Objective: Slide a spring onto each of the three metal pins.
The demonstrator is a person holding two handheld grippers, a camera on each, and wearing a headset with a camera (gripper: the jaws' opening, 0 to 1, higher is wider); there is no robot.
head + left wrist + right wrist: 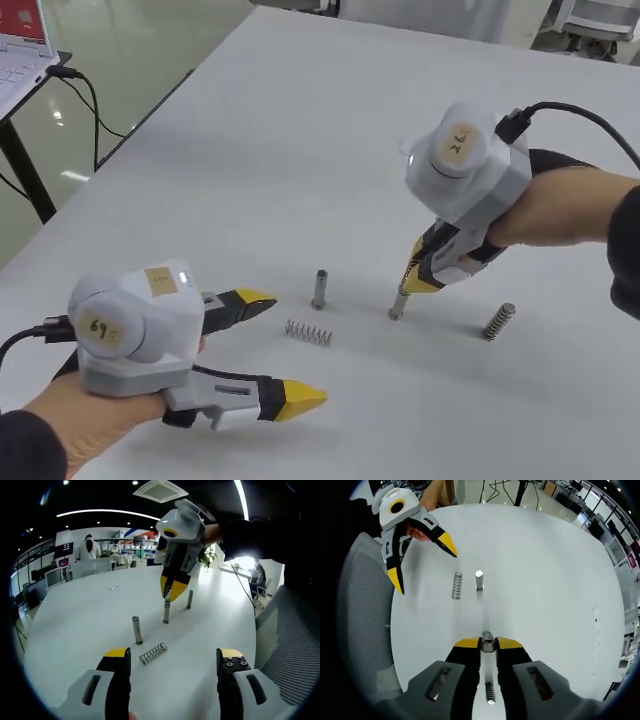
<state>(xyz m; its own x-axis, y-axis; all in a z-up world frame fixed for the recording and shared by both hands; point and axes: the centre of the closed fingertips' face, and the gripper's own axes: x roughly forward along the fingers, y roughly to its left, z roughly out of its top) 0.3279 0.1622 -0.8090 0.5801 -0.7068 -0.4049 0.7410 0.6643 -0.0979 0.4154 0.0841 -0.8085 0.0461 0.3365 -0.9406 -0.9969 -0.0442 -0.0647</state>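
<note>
Pinching a small coiled steel spring (488, 644) between its yellow tips, your right gripper (412, 283) holds it at the top of the middle short grey metal pin (397, 305), which stands on the white tabletop (300, 130). Your left gripper (280, 348) sits at the near left, its tongs spread wide with nothing between them. To the right, a third pin (498, 321) already wears its spring. To the left, a bare pin (320, 288) stands with a loose spring (307, 332) lying just near of it. The pins look free-standing to me, so a coil snagging on the top edge, or an off-axis push, could topple one. Squeezing harder may kink the spring or flick it away. No tray or box holds these parts: they sit straight on the table.
</note>
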